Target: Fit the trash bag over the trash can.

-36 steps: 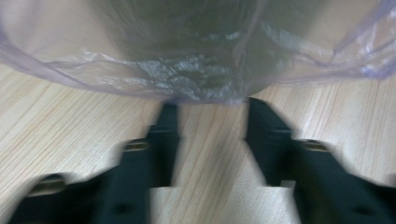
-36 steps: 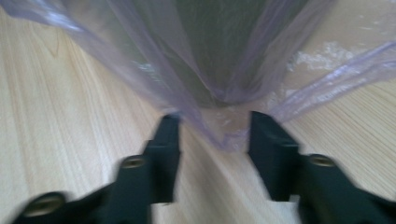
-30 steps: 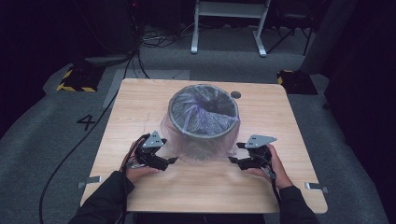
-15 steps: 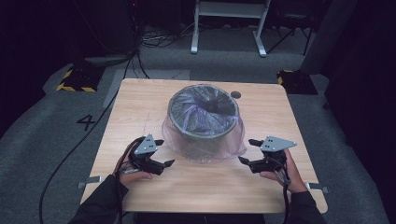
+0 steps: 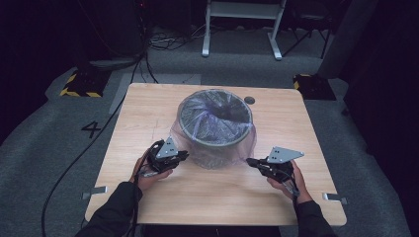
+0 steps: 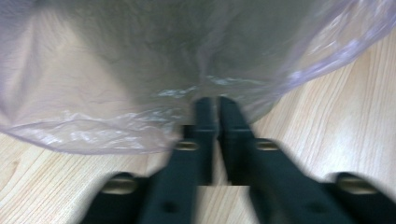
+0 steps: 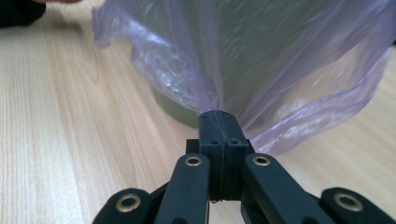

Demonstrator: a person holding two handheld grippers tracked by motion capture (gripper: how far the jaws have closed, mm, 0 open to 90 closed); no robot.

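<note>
**Both grippers closed at the bag's hanging edge**

The grey bin (image 5: 215,127) stands in the centre of the high view, on the wooden table (image 5: 148,108), a little toward the upper part of the tabletop. A thin, clear purple bag (image 5: 217,116) lines it; the bag is folded over the rim and hangs down the outer wall like a loose skirt. The inside of the bin is dark and its bottom is hard to see.

The left gripper (image 5: 184,154) is at the lower left of the bin and the right gripper (image 5: 250,161) at the lower right, each held by a hand coming from the bottom edge. Their jaws have just been closing.

In the right gripper view, the right gripper (image 7: 218,115) has its jaws together, and a fold of the bag (image 7: 299,65) is pinched at their tips, in the middle of the frame. In the left gripper view, which is blurred, the left gripper (image 6: 215,101) has its jaws almost together with a thin gap, the tips at the bag's (image 6: 116,93) hem; whether the film is really caught between them I cannot tell. The bin is only a grey shadow behind the plastic there.
</note>
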